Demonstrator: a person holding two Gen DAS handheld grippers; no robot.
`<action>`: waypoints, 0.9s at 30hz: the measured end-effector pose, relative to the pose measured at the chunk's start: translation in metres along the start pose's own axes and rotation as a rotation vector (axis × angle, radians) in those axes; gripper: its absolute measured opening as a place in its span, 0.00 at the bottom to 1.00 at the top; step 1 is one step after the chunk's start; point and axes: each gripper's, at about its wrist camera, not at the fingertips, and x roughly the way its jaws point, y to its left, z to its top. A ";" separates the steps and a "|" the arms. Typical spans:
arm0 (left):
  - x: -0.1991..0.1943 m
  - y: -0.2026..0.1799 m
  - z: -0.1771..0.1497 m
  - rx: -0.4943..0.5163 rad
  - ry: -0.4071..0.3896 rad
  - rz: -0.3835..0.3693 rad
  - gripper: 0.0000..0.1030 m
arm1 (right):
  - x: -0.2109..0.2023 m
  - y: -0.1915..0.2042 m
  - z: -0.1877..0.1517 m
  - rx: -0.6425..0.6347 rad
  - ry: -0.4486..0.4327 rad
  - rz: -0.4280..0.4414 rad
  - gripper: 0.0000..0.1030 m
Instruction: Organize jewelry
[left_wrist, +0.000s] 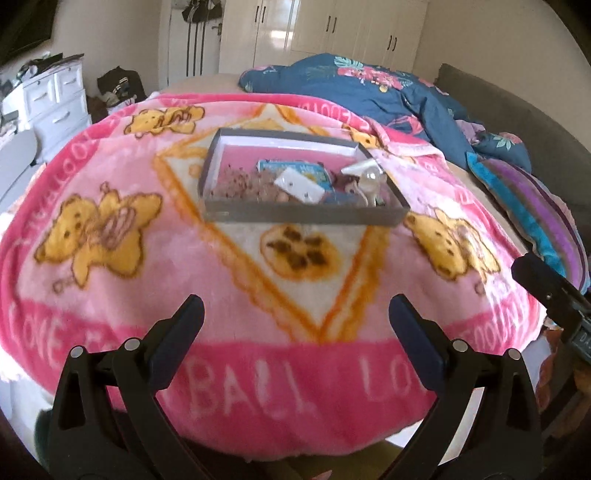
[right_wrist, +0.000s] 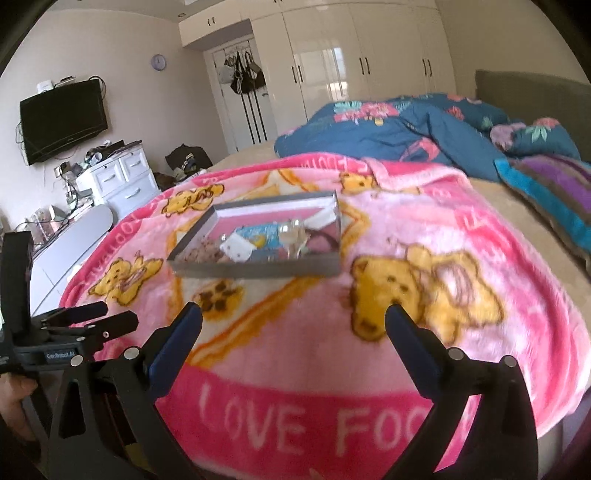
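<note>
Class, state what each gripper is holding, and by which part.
Nothing: the left gripper and right gripper are open and empty, short of the shallow grey cardboard tray.

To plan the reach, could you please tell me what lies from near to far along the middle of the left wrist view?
Left gripper, open → cookie picture on the pink blanket → grey tray of jewelry → blue floral duvet → white wardrobe.

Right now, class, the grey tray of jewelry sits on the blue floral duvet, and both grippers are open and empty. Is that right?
Not quite. The grey tray sits on the pink bear-print blanket, not on the blue floral duvet, which lies bunched behind it; the left wrist view shows this. The rest holds: the left gripper and right gripper are both open and empty.
</note>
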 end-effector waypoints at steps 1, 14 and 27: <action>-0.001 0.000 -0.004 -0.001 0.000 0.004 0.91 | 0.000 0.001 -0.003 -0.004 0.006 0.001 0.96; -0.005 -0.007 -0.021 0.010 0.005 0.008 0.91 | 0.002 0.018 -0.021 -0.048 0.054 0.026 0.96; -0.014 -0.005 -0.019 0.003 -0.013 0.001 0.91 | -0.003 0.017 -0.022 -0.052 0.058 0.026 0.96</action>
